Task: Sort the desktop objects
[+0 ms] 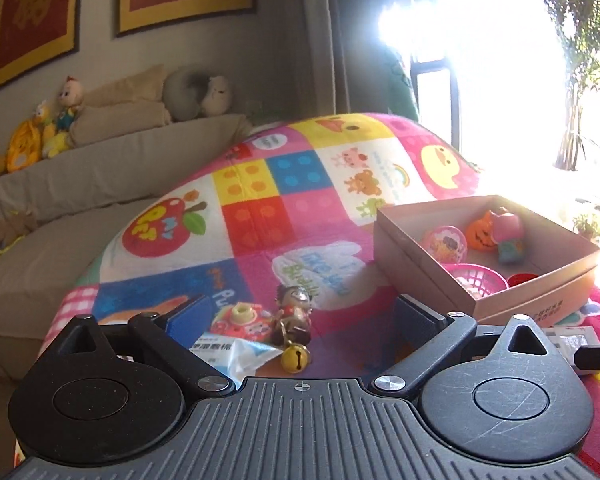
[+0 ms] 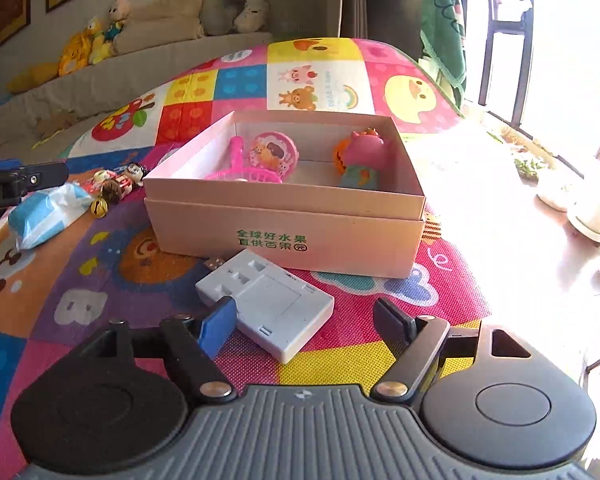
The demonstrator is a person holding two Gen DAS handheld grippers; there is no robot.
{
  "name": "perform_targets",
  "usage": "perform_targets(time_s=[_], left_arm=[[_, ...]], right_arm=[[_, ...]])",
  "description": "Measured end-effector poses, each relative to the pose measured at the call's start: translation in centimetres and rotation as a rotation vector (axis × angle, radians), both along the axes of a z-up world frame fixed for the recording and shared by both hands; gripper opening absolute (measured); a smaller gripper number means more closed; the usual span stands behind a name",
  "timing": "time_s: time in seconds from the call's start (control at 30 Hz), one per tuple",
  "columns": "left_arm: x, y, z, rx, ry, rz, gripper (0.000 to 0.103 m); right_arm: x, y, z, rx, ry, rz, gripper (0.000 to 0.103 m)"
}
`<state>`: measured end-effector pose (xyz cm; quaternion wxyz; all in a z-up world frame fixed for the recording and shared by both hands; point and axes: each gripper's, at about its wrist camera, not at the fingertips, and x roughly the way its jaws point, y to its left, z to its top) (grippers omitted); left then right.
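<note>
My left gripper (image 1: 300, 316) hovers open over the colourful mat (image 1: 260, 208). Between its fingers lie a small figurine keychain (image 1: 294, 312) with a yellow bell (image 1: 296, 360), a red toy camera (image 1: 240, 320) and a blue-white wipes packet (image 1: 228, 354); the pads touch none of them. My right gripper (image 2: 306, 322) is open around a flat white plug-in device (image 2: 268, 300) lying on the mat; its right pad stands clear of it. Just behind that device, an open cardboard box (image 2: 284, 236) holds a pink round toy (image 2: 274, 154), a pumpkin-and-pig figure (image 2: 360, 156) and a pink basket (image 2: 248, 176).
In the right wrist view the wipes packet (image 2: 48, 212), the bell (image 2: 99, 207) and one of the left gripper's fingers (image 2: 40, 178) sit left of the box. A beige sofa (image 1: 100, 168) with plush toys (image 1: 40, 136) stands behind the mat. Bright window and potted plants (image 2: 532, 166) are on the right.
</note>
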<state>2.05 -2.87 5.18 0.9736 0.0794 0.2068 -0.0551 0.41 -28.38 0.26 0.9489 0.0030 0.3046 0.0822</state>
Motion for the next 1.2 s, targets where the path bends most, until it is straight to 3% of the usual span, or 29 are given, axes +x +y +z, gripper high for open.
perform_targets(time_s=[0.03, 0.07, 0.23, 0.33, 0.43, 0.67, 0.87, 1.03, 1.07, 1.2], left_arm=[[1.2, -0.6, -0.2, 0.031, 0.025, -0.005, 0.068], [2.6, -1.1, -0.6, 0.053, 0.062, -0.012, 0.065], [7.7, -1.5, -2.9, 0.112, 0.163, 0.051, 0.066], [9.2, -1.2, -4.3, 0.132, 0.21, 0.07, 0.055], [8.7, -1.3, -4.6, 0.182, 0.187, 0.068, 0.047], [3.8, -1.9, -3.1, 0.19, 0.157, -0.008, 0.047], [-3.9, -2.2, -0.9, 0.045, 0.161, -0.117, 0.047], [-7.4, -2.7, -2.1, -0.032, 0.232, -0.165, 0.05], [-7.8, -2.6, -2.5, -0.041, 0.242, -0.169, 0.053], [-8.1, -2.3, -3.2, -0.053, 0.268, -0.164, 0.084]], right_arm=[[0.1, 0.1, -0.3, 0.012, -0.005, -0.01, 0.081], [0.2, 0.3, -0.4, 0.007, 0.004, -0.012, 0.081], [0.4, -0.8, -0.5, 0.065, 0.013, -0.042, 0.088], [1.0, -1.5, -0.7, 0.112, 0.049, -0.066, 0.09], [1.0, -2.2, -0.8, 0.158, 0.048, -0.085, 0.097], [0.6, -2.6, -0.7, 0.19, 0.027, -0.094, 0.101], [0.6, -2.5, -0.7, 0.18, 0.025, -0.098, 0.103], [0.8, -2.3, -0.8, 0.169, 0.04, -0.096, 0.103], [0.9, -2.2, -0.9, 0.167, 0.045, -0.097, 0.103], [1.0, -2.2, -1.0, 0.163, 0.055, -0.095, 0.103]])
